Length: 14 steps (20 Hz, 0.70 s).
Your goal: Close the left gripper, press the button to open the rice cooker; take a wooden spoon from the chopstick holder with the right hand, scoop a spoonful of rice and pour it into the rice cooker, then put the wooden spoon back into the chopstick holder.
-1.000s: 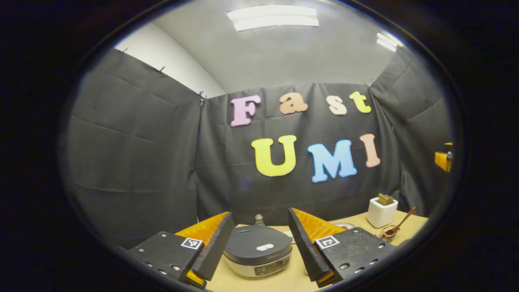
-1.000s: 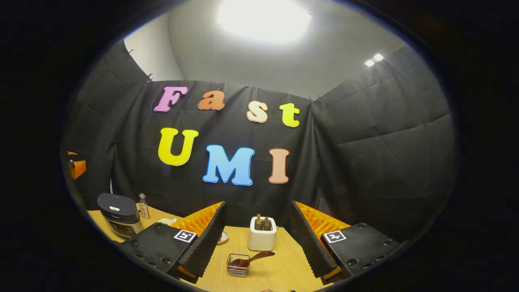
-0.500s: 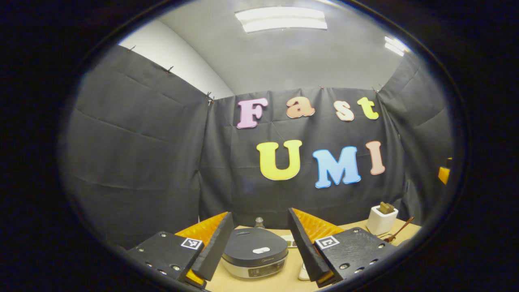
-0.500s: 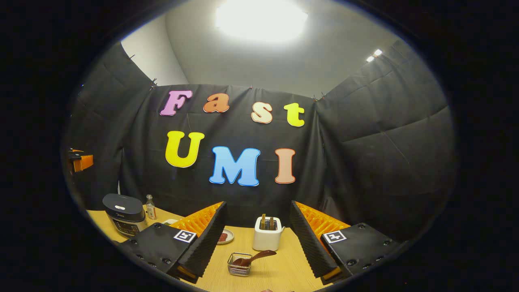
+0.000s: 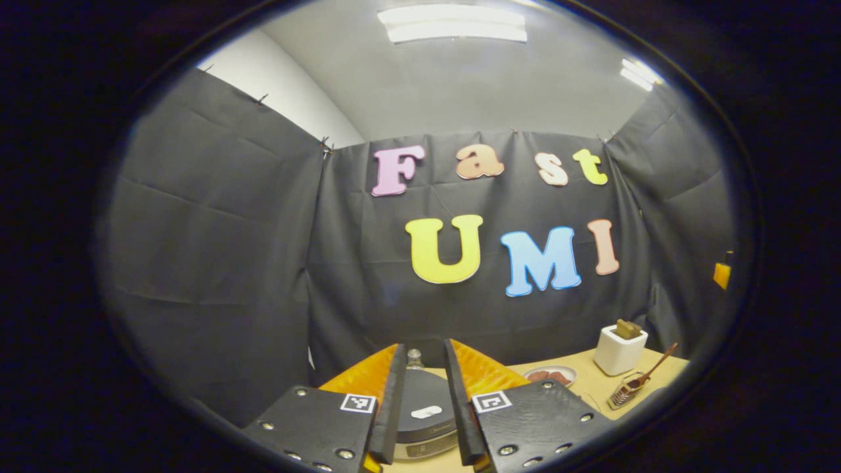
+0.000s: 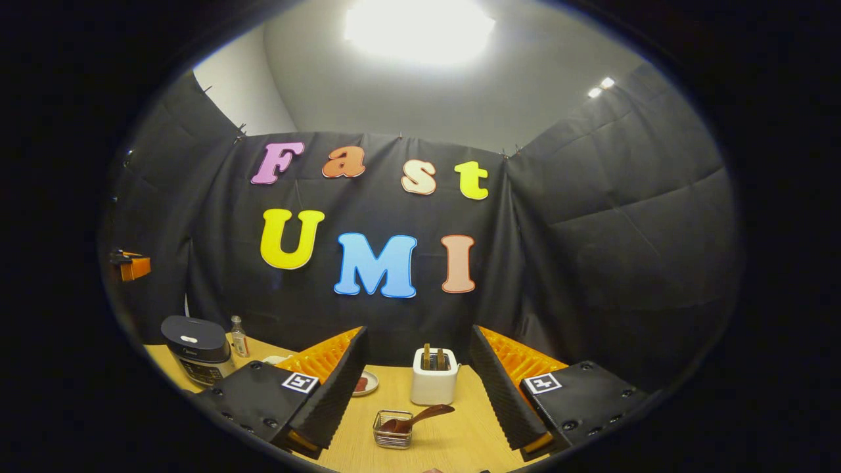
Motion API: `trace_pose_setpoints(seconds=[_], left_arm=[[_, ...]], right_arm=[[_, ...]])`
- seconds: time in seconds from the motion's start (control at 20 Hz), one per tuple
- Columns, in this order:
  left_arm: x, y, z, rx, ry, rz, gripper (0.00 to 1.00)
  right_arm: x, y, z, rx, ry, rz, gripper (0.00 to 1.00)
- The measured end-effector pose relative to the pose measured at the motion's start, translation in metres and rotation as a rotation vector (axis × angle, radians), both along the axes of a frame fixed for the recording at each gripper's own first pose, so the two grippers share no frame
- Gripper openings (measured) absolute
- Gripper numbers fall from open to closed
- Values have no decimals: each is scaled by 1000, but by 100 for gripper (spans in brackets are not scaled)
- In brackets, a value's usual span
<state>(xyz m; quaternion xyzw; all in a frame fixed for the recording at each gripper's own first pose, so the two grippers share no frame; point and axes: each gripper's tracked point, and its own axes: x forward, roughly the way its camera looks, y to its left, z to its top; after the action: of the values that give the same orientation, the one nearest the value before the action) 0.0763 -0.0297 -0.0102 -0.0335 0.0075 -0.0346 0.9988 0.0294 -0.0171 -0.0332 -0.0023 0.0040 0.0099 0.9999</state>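
The dark rice cooker (image 5: 424, 407) stands shut on the wooden table, just beyond my left gripper (image 5: 422, 345). That gripper's fingers are drawn close with a slim gap, framing the lid's pale button (image 5: 426, 412). In the right gripper view the cooker (image 6: 195, 348) sits far left. My right gripper (image 6: 417, 328) is open and holds nothing. Ahead of it stands the white chopstick holder (image 6: 433, 386) with wooden handles sticking up. A wooden spoon (image 6: 424, 415) rests in a small wire basket (image 6: 392, 428) in front of the holder.
A small plate (image 6: 363, 383) with reddish food lies left of the holder, and a small bottle (image 6: 239, 336) stands behind the cooker. In the left gripper view the holder (image 5: 619, 351), plate (image 5: 550, 376) and basket (image 5: 624, 391) sit to the right.
My left gripper's fingers have drawn much closer together and it has lined up on the cooker's lid. The right gripper has barely shifted.
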Motion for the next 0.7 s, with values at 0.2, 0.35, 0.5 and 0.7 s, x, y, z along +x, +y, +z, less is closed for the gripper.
trace_pose_setpoints(seconds=[0.2,0.35,0.5,0.7], left_arm=[[22,8,-14,26,4,-16,19],[33,25,-26,31,13,20,4],[55,19,-60,-11,70,-4,3],[82,18,-105,-34,145,-25,3]], right_arm=[[4,9,2,11,6,-22,98],[9,13,0,-2,10,-36,98],[12,19,2,-4,11,-54,98],[20,24,-1,-20,20,-77,98]])
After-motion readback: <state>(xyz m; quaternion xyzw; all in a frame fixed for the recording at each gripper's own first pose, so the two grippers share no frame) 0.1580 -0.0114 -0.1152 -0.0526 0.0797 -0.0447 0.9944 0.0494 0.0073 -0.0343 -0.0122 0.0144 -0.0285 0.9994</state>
